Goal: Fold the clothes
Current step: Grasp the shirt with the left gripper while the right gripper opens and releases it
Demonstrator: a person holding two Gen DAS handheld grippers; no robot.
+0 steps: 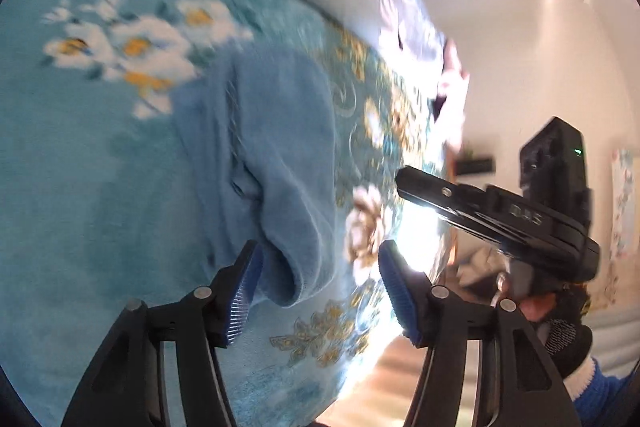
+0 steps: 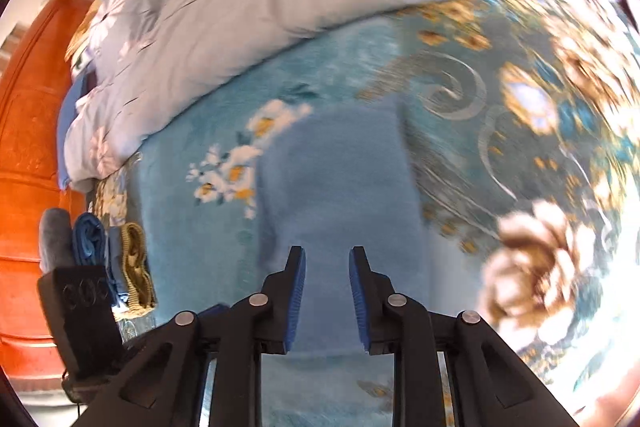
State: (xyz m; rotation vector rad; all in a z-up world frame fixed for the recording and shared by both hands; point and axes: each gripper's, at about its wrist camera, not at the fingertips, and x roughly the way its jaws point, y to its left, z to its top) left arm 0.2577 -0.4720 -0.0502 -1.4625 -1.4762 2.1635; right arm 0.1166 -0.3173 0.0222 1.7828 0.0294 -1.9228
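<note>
A blue fleece garment [image 1: 276, 147] lies crumpled on the teal flowered blanket [image 1: 80, 187]. My left gripper [image 1: 318, 291] is open, its jaws on either side of the garment's near rolled edge, not touching it. The right gripper shows in this view as a black body [image 1: 500, 215] at the right, above the bed's edge. In the right wrist view the same garment [image 2: 332, 179] lies flat and blurred ahead. My right gripper [image 2: 327, 291] is open and empty just above its near part.
A white flowered duvet [image 2: 240, 7] is bunched at the back of the bed. A stack of folded clothes [image 2: 100, 259] sits at the bed's left edge beside an orange wooden door [image 2: 24, 167]. Wooden floor [image 1: 400, 379] lies beyond the bed's right edge.
</note>
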